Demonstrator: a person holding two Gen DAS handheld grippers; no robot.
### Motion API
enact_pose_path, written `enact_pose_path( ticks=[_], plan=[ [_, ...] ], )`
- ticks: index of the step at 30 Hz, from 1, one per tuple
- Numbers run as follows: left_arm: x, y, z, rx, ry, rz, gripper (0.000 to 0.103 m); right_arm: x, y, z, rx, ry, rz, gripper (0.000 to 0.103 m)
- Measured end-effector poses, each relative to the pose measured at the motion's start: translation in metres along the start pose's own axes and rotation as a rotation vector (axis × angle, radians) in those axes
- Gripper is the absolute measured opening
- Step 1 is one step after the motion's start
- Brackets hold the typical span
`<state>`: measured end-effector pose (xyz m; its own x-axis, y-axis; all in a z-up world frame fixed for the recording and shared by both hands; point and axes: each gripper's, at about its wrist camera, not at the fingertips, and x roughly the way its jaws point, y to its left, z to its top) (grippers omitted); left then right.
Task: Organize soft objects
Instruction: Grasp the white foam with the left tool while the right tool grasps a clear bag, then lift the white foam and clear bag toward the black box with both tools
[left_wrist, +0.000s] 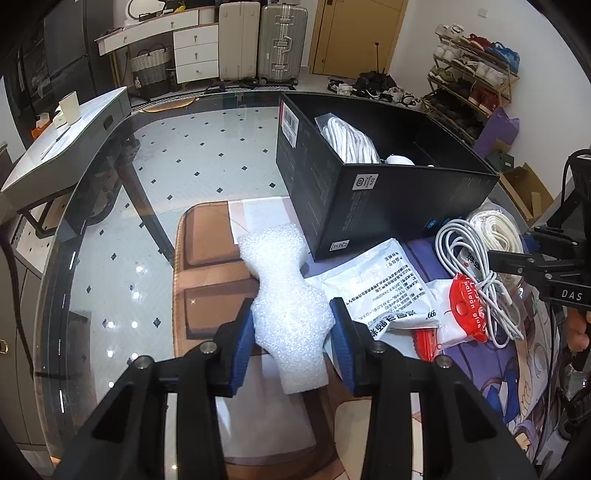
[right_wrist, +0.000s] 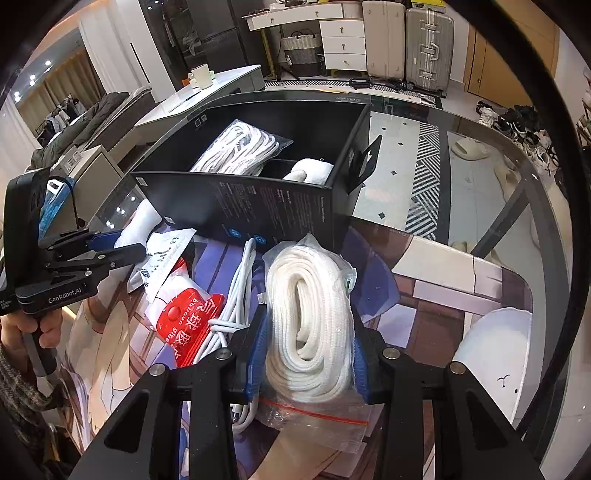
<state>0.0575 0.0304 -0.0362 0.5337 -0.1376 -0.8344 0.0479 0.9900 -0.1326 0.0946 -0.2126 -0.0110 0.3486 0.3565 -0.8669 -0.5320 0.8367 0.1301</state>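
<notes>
My left gripper (left_wrist: 293, 315) is shut on a white foam sheet (left_wrist: 284, 295), pinched at its waist over the glass table. My right gripper (right_wrist: 308, 328) is shut on a bagged coil of white rope (right_wrist: 308, 314), which also shows in the left wrist view (left_wrist: 496, 230). A black box (right_wrist: 258, 206) stands ahead; it holds another bagged white rope (right_wrist: 240, 149) and a white roll (right_wrist: 310, 171). It also shows in the left wrist view (left_wrist: 369, 199). The left gripper appears at the left of the right wrist view (right_wrist: 122, 245).
Between the grippers lie a white cable bundle (left_wrist: 476, 273), a red and white glue packet (left_wrist: 467, 310) and a white printed pouch (left_wrist: 384, 284) on a printed mat (right_wrist: 424, 280). The round glass table edge (left_wrist: 59, 295) curves on the left. A white disc (right_wrist: 495, 358) lies at right.
</notes>
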Motion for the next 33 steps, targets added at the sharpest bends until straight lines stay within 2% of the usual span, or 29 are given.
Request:
enact_pose_path(
  ticks=[11,19,22,28,33],
  plan=[
    [-0.016,-0.002,0.002,0.003,-0.035,0.002,0.038,-0.028,-0.013,-0.004,0.060,-0.049,0.036,0.019],
    [-0.018,-0.011,0.000,0.031,-0.036,0.007,0.038,-0.027,0.007,-0.011,-0.029,-0.028,0.055,0.016],
    [-0.016,-0.012,0.000,0.035,-0.034,0.008,0.038,-0.023,0.013,-0.012,-0.051,-0.015,0.033,0.016],
    [-0.016,-0.013,-0.002,0.038,-0.034,0.009,0.038,-0.011,0.014,-0.010,-0.049,0.015,0.023,0.016],
    [-0.013,-0.016,-0.003,0.049,-0.030,0.022,0.037,-0.016,0.012,-0.010,-0.036,0.004,0.014,0.014]
  ],
)
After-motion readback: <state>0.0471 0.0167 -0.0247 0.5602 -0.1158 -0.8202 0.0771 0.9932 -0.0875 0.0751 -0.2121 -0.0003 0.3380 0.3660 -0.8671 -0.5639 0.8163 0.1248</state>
